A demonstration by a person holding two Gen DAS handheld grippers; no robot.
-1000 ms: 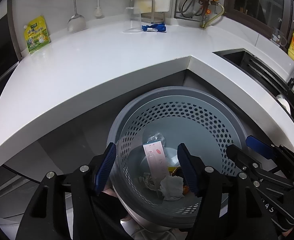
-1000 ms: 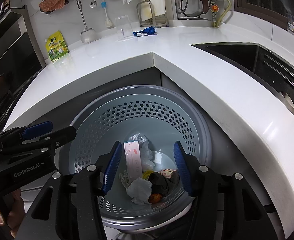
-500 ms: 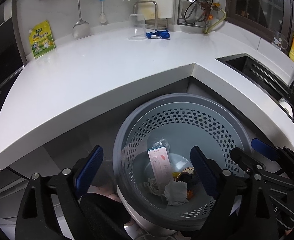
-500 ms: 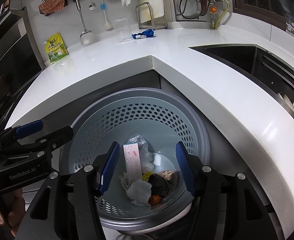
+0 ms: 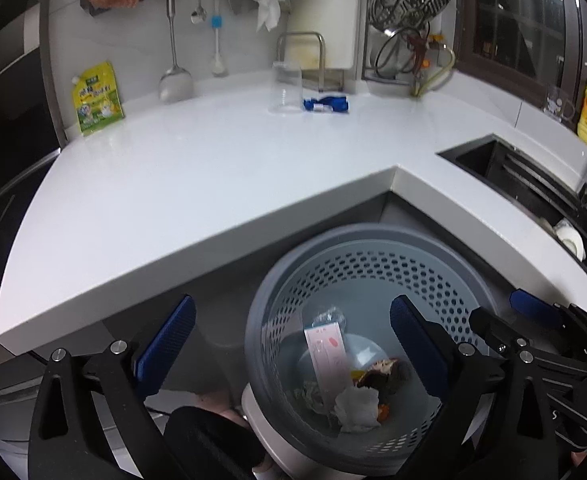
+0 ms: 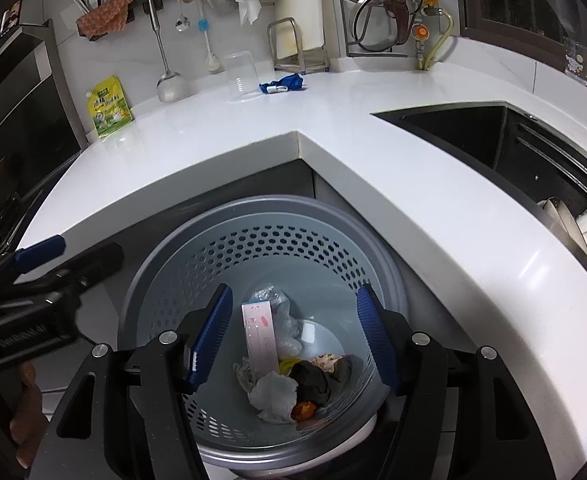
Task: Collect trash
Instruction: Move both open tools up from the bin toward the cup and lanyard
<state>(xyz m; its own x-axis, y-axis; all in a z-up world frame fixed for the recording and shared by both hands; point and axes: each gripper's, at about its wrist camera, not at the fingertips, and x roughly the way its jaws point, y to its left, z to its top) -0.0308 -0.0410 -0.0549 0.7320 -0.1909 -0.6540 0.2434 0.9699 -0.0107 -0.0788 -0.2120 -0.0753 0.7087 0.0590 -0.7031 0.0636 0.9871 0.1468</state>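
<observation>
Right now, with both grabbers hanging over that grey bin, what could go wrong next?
The blue wrapper on the counter lies right beside a clear plastic cup, so reaching for it could knock the cup over. Both hand-held grippers, left and right, are opening with nothing between their fingers, close together over the bin, so they might bump each other when moving off.
</observation>
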